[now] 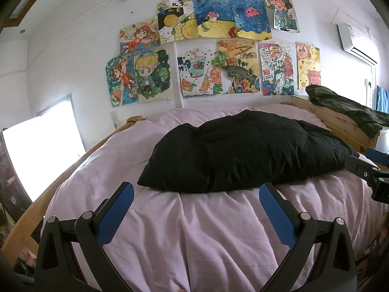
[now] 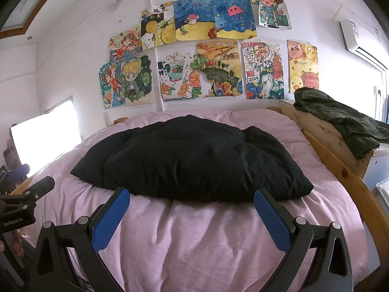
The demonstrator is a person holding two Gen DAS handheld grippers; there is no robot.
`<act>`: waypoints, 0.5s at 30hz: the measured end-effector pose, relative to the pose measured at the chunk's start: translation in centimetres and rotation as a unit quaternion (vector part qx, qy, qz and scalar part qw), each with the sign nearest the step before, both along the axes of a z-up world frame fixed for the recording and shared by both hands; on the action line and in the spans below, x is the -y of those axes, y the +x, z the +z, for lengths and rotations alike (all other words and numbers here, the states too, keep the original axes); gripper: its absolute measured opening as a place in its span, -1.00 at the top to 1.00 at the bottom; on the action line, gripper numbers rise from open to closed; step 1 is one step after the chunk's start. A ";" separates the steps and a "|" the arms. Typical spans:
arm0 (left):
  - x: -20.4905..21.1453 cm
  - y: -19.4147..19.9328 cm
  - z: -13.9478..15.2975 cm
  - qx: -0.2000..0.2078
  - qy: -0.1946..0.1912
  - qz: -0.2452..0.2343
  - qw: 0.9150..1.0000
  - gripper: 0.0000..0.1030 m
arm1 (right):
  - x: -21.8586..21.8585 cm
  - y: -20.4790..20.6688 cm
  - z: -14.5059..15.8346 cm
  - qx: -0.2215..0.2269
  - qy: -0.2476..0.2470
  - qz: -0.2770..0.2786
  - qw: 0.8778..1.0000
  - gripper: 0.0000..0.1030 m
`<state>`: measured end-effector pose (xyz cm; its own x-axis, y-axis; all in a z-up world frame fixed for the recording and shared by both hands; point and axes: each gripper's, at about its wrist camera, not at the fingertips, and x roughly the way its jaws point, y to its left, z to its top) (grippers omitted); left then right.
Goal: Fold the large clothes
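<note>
My left gripper (image 1: 196, 194) spread wide, holding nothing, just short of the black garment (image 1: 243, 150) | my right gripper (image 2: 192, 200) spread too, empty, at the garment's near edge | garment lies bunched mid-bed on the pink duvet (image 2: 206, 238) | green clothing (image 2: 345, 119) draped over the wooden headboard (image 2: 325, 131), right of it

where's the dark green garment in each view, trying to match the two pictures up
Left wrist view: the dark green garment is at the far right edge, draped over the wooden bed end, right of the black padded garment.
Right wrist view: the same garment sits at right but further in from the edge, showing more of its spread.
Shared landmark: the yellow and pink animal drawing hangs on the wall just above it in both.
</note>
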<state>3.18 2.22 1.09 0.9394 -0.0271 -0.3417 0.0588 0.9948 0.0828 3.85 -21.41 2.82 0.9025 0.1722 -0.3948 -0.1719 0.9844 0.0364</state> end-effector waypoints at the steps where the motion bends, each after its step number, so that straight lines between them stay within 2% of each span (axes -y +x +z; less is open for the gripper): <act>1: 0.0 0.0 0.0 0.000 0.000 0.000 1.000 -0.97 | 0.0 0.0 0.0 0.000 0.000 0.000 1.000 -1.00; 15: -0.3 0.0 0.1 -0.001 0.001 -0.002 1.000 -0.97 | -0.1 0.0 0.0 -0.001 0.001 -0.001 1.000 -1.00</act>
